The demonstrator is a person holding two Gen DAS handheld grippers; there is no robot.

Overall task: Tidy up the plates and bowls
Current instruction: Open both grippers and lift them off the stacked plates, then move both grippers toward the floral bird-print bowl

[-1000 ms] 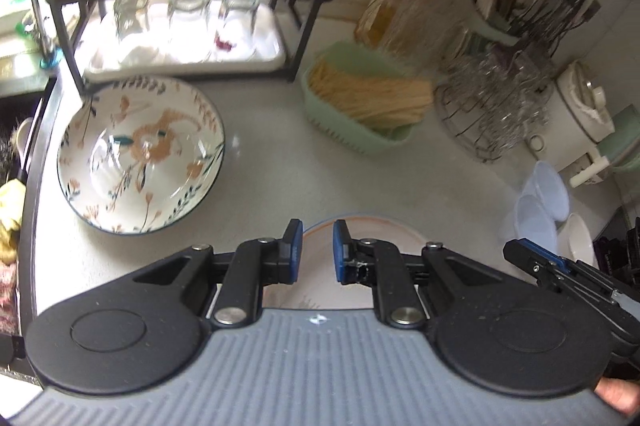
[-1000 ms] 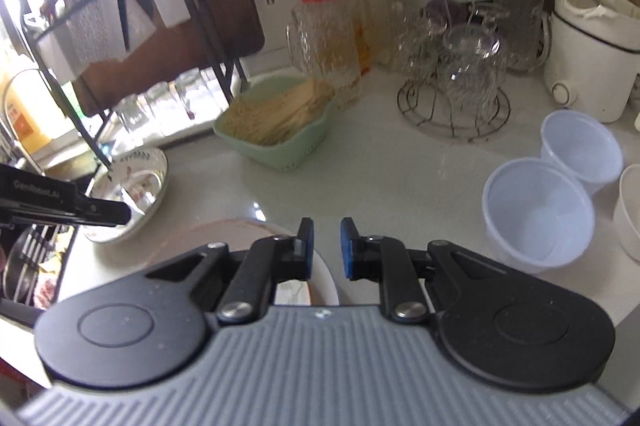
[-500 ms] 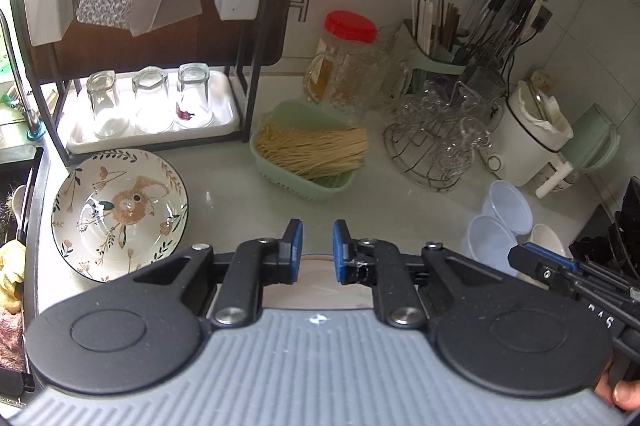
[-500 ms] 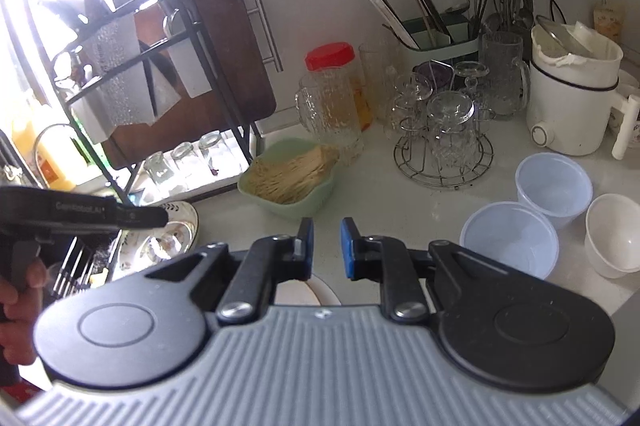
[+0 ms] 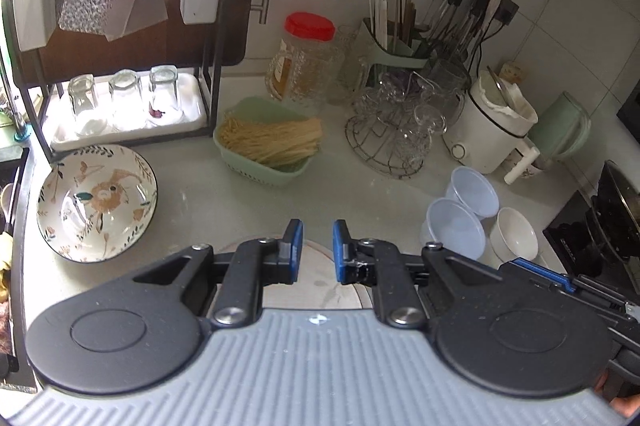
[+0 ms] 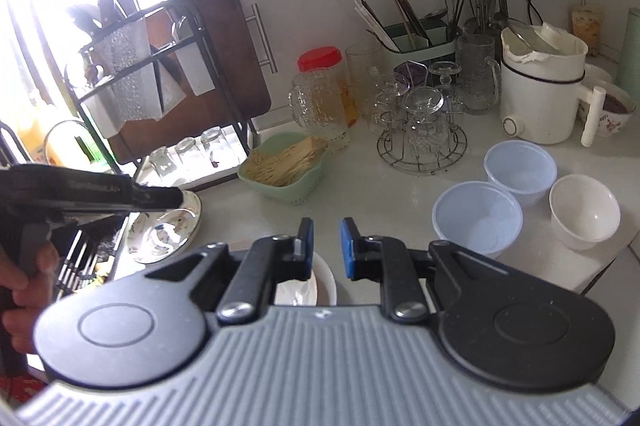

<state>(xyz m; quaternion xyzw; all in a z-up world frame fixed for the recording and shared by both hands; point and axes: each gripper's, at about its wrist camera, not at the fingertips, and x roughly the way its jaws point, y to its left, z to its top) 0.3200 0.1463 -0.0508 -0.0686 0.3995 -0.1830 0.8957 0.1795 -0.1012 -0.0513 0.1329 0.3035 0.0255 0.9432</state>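
Both of my grippers had risen since a second earlier, so far more of the counter and wall showed, and the plate (image 5: 320,278) that once filled the space ahead had sunk low under my left gripper (image 5: 314,252). That plate lay at the counter's near edge, directly beneath the left fingers, apart from them and mostly hidden by the gripper body. My left gripper stood narrowly parted with nothing between its pads. My right gripper (image 6: 324,246) was the same, a small gap and no load.

One floral bowl (image 5: 96,202) sat at the left edge of the counter, beside the sink, in front of the black rack (image 5: 212,74). Toward the right edge I counted three small bowls: two translucent plastic bowls (image 6: 478,220) touching each other, and one white bowl (image 6: 584,210) just beside them. Between the floral bowl and those three, the middle of the counter (image 5: 224,202) lay open.

Farther back stood one green basket of noodles (image 5: 268,142), three upturned glasses (image 5: 124,90) on the rack's tray, one red-lidded jar (image 5: 308,58), a wire stand of glassware (image 5: 396,134) and a white cooker (image 5: 492,130) near the back right corner.
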